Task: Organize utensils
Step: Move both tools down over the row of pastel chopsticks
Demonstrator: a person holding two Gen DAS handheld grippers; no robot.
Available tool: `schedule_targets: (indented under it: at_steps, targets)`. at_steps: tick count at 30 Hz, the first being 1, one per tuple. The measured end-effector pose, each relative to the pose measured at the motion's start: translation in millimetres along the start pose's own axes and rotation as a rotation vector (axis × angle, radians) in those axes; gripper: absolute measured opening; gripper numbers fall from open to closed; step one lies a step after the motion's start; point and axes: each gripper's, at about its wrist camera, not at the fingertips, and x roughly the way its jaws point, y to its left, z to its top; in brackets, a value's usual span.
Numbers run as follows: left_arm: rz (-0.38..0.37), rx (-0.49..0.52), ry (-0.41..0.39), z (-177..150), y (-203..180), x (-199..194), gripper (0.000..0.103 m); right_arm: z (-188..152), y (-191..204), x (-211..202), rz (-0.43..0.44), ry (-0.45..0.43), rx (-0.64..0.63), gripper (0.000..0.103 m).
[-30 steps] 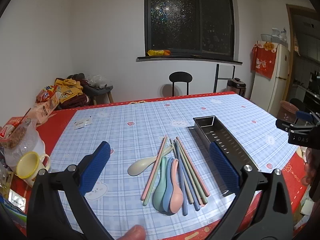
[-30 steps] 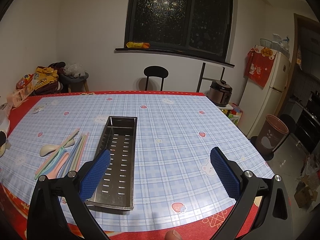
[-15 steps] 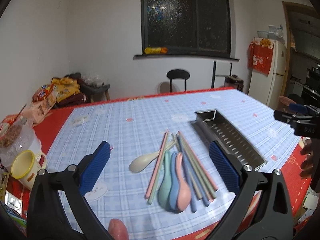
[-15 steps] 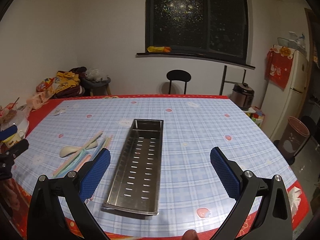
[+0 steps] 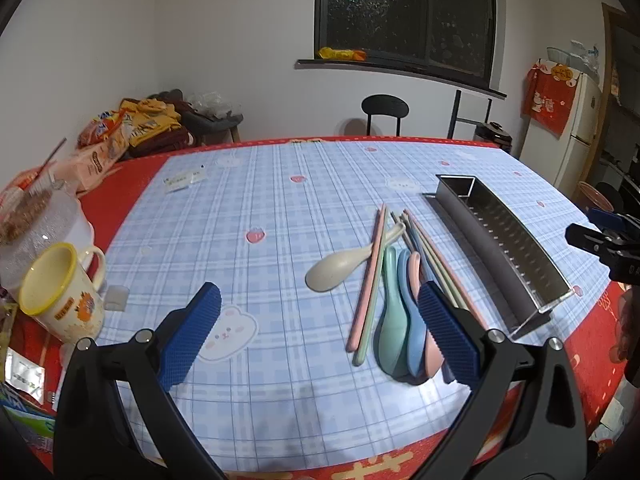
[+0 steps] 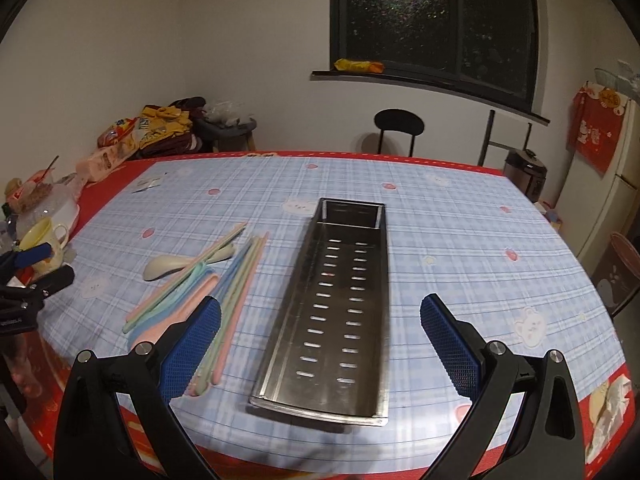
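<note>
A long perforated steel tray point(image 6: 336, 312) lies empty on the blue checked tablecloth; it also shows in the left wrist view point(image 5: 500, 248). Left of it lies a loose pile: a beige spoon point(image 5: 340, 268), green point(image 5: 394, 320), blue point(image 5: 412, 328) and pink spoons, and several pastel chopsticks point(image 5: 370, 276). The pile also shows in the right wrist view point(image 6: 192, 280). My left gripper point(image 5: 320, 336) is open and empty, just in front of the pile. My right gripper point(image 6: 320, 344) is open and empty, over the tray's near end.
A yellow-rimmed mug point(image 5: 60, 296) and a clear food container point(image 5: 36, 216) stand at the table's left edge. Snack bags point(image 5: 108, 136) lie beyond. A black chair point(image 5: 384, 112) stands behind the table. A fridge point(image 5: 580, 128) is at the right.
Both grippers have swung left and come lower and closer to the table. The pile now sits right of centre in the left view; the tray is centred in the right view.
</note>
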Motion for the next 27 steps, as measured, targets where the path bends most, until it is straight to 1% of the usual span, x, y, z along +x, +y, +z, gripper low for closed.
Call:
schedule_targets:
  at_steps: [3, 6, 10, 12, 14, 15, 16, 17, 18, 19, 20, 21, 22, 23, 25, 27]
  targets:
    - [-0.036, 0.011, -0.021, -4.6, 4.4, 1.9, 0.097, -0.7, 7.8, 5.3, 0.068, 0.016, -0.003, 0.098]
    - [-0.059, 0.025, -0.042, -4.1, 7.8, 3.1, 0.097, 0.0, 18.3, 8.9, 0.108, 0.018, -0.015, 0.098]
    - [-0.071, 0.072, -0.072, 9.3, 10.4, 6.7, 0.097, 6.3, 30.5, 13.5, 0.143, 0.022, -0.01, 0.096]
    - [-0.083, 0.097, -0.085, 17.6, 10.9, 11.1, 0.096, 9.3, 33.9, 17.3, 0.151, 0.029, 0.002, 0.091]
    - [-0.109, 0.117, -0.089, 25.3, 10.0, 19.4, 0.096, 11.7, 38.4, 24.3, 0.159, 0.052, 0.013, 0.08]
    - [-0.139, 0.123, -0.083, 28.9, 9.1, 27.2, 0.091, 11.9, 39.5, 27.9, 0.161, 0.062, 0.016, 0.077]
    - [-0.159, 0.123, -0.07, 29.5, 8.2, 34.2, 0.078, 12.1, 40.8, 31.7, 0.163, 0.072, 0.021, 0.072]
    - [-0.181, 0.122, -0.048, 30.0, 6.3, 42.6, 0.07, 12.2, 41.7, 34.6, 0.166, 0.08, 0.026, 0.065]
    - [-0.206, 0.122, -0.021, 30.2, 4.4, 52.2, 0.057, 11.9, 42.8, 38.4, 0.166, 0.089, 0.032, 0.061]
    - [-0.233, 0.121, 0.008, 29.6, 2.5, 63.8, 0.047, 12.2, 43.2, 42.1, 0.165, 0.098, 0.039, 0.052]
    - [-0.248, 0.118, 0.025, 28.5, 0.6, 72.5, 0.041, 12.1, 43.8, 46.2, 0.162, 0.11, 0.045, 0.042]
    - [-0.258, 0.114, 0.037, 27.7, -0.5, 79.9, 0.032, 10.0, 43.1, 49.8, 0.161, 0.119, 0.047, 0.037]
    - [-0.27, 0.106, 0.041, 26.5, -1.4, 87.6, 0.028, 9.3, 43.9, 53.9, 0.161, 0.132, 0.05, 0.029]
    - [-0.284, 0.093, 0.037, 25.4, -0.7, 91.5, 0.028, 7.7, 45.5, 58.5, 0.162, 0.148, 0.049, 0.022]
    - [-0.318, 0.067, 0.029, 20.9, 1.3, 97.6, 0.027, 4.1, 50.7, 67.9, 0.154, 0.183, 0.034, 0.015]
    - [-0.332, 0.055, 0.041, 17.4, 5.0, 100.9, 0.027, 1.0, 57.4, 76.0, 0.139, 0.207, 0.008, 0.014]
